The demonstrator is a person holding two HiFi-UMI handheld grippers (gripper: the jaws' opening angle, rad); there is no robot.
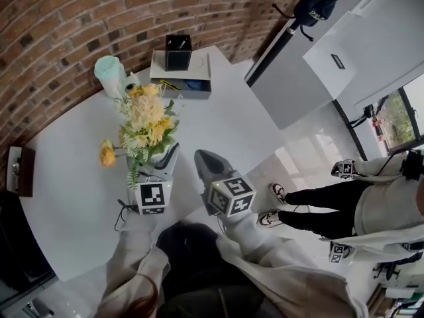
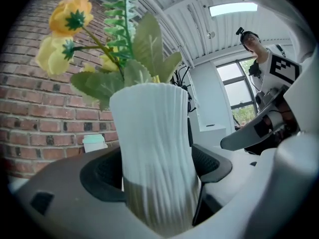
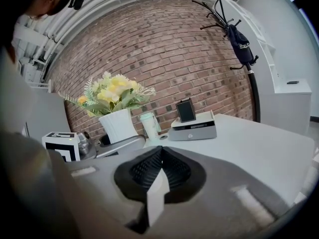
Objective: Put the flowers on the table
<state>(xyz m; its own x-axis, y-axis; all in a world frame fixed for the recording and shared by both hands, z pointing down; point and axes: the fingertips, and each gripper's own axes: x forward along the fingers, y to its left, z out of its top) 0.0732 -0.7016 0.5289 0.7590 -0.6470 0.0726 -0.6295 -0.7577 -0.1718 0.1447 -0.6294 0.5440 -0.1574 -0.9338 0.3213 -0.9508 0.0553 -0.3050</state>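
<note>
Yellow and cream flowers [image 1: 147,121] with green leaves stand in a ribbed white vase [image 2: 154,148]. My left gripper [image 1: 161,159] is shut on the vase, one jaw on each side of its lower body, over the white table [image 1: 225,121]. Whether the vase's base touches the table cannot be told. My right gripper [image 1: 204,159] hangs just right of the vase, shut and empty, its pads [image 3: 172,171] pressed together. The right gripper view shows the flowers [image 3: 117,91], the vase [image 3: 118,125] and the left gripper [image 3: 119,144] to its left.
At the table's far side stand a mint cup [image 1: 109,70] and a grey box [image 1: 182,78] with a black holder on it. A dark wooden piece [image 1: 18,171] sits at the left edge. A person [image 1: 344,207] stands right of the table, near a brick wall [image 1: 59,18].
</note>
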